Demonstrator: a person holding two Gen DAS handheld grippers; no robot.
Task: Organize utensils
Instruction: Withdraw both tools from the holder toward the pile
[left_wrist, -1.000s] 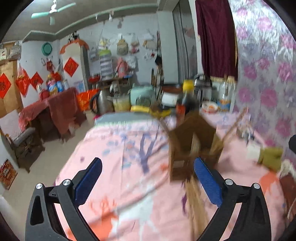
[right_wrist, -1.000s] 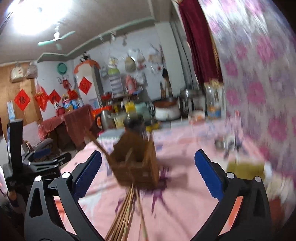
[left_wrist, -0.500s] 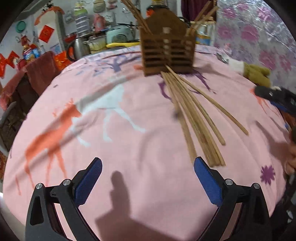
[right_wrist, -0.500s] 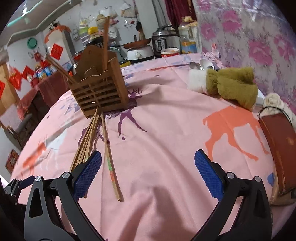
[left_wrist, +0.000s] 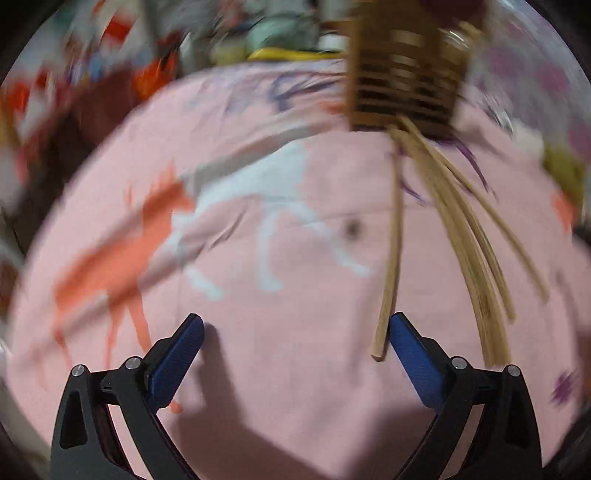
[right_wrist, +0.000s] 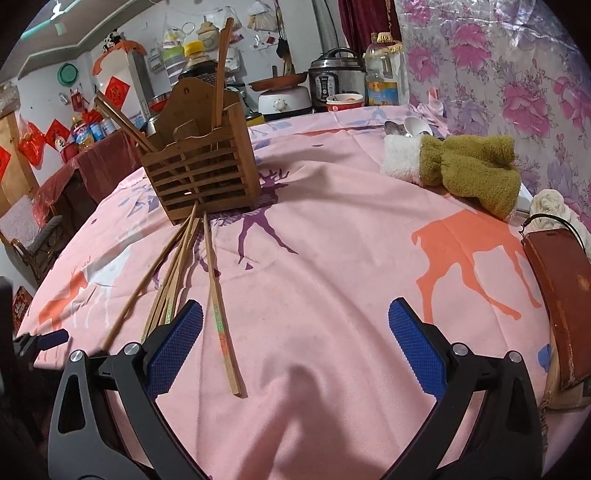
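Chopsticks (left_wrist: 469, 236) everywhere, that's the job. From the left wrist view (pretty smeared with motion blur), they fan out across the pink tablecloth (left_wrist: 280, 332) from about 12 o'clock down to 4 o'clock, far ends right at the foot of the wooden slatted holder (left_wrist: 400, 74) at the top. One loose chopstick (left_wrist: 391, 258) lies apart from the bundle, its near end just beside the right finger of the left gripper (left_wrist: 295, 354). Jaws are spread wide, nothing between them.

Right wrist view is sharp. The holder (right_wrist: 201, 173) stands upright at roughly 11 o'clock, with a few sticks already poking out the top. The loose ones (right_wrist: 173, 280) run from its base down toward 8 o'clock, and one printed chopstick (right_wrist: 221, 314) ends just inside the left finger of the right gripper (right_wrist: 295, 347). That claw is gaping too, empty. A green mitten (right_wrist: 469, 170) sits off at 2 o'clock, well clear.

Handling guess: these look like bamboo, so light, stiff and thin, lying flat on soft cloth. I'd expect them to roll or pivot if pinched at the tip. Taking one a bit in from the near end, across its width, seems safest, and the ridged blue pads should help with grip. Grabbing the overlapping bundle looks risky, singles first.
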